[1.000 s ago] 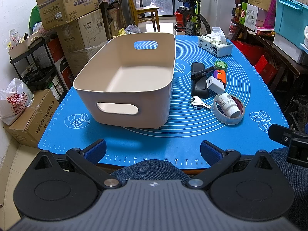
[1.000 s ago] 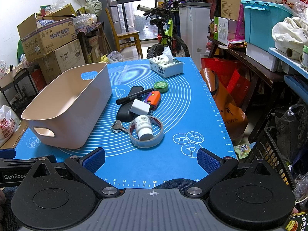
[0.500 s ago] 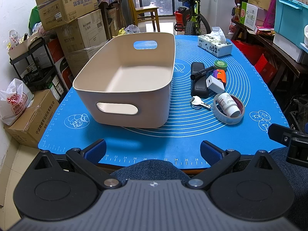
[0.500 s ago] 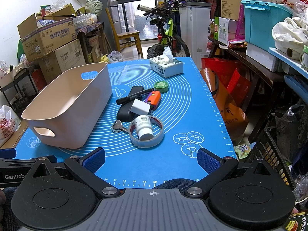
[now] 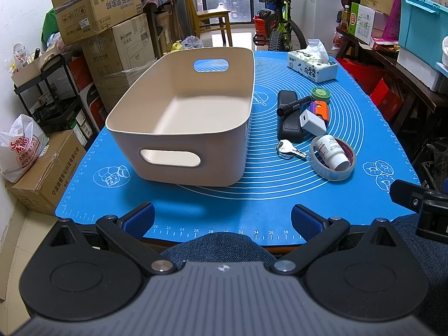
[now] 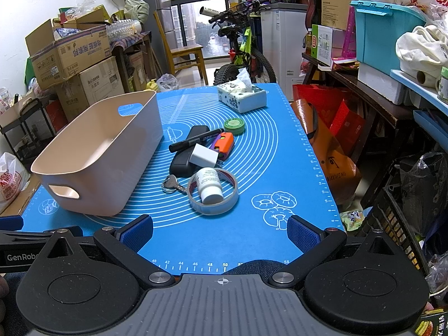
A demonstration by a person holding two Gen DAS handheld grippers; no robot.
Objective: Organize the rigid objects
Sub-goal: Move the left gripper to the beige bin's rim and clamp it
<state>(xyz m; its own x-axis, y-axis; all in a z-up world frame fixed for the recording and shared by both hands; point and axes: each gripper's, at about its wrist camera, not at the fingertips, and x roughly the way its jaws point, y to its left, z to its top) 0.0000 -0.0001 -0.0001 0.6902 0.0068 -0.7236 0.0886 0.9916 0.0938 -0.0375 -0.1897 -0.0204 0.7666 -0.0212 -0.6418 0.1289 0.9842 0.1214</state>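
Both claws hang at the near edge of the tabletop (image 5: 196, 212), spread wide with nothing between their blue pads. Straight ahead of the left claw (image 5: 222, 218) stands the beige bin (image 5: 190, 140), bare inside. Ahead of the right claw (image 6: 219, 231), slightly left of its centre, lies the clutter: a tape ring (image 6: 213, 196) with a white bottle (image 6: 209, 183) lying in it, keys (image 6: 171, 184) just left of that, then a white adapter (image 6: 203, 155), black case (image 6: 186, 156), marker (image 6: 196, 140), orange-purple piece (image 6: 224, 144) and green tin (image 6: 234, 126) beyond.
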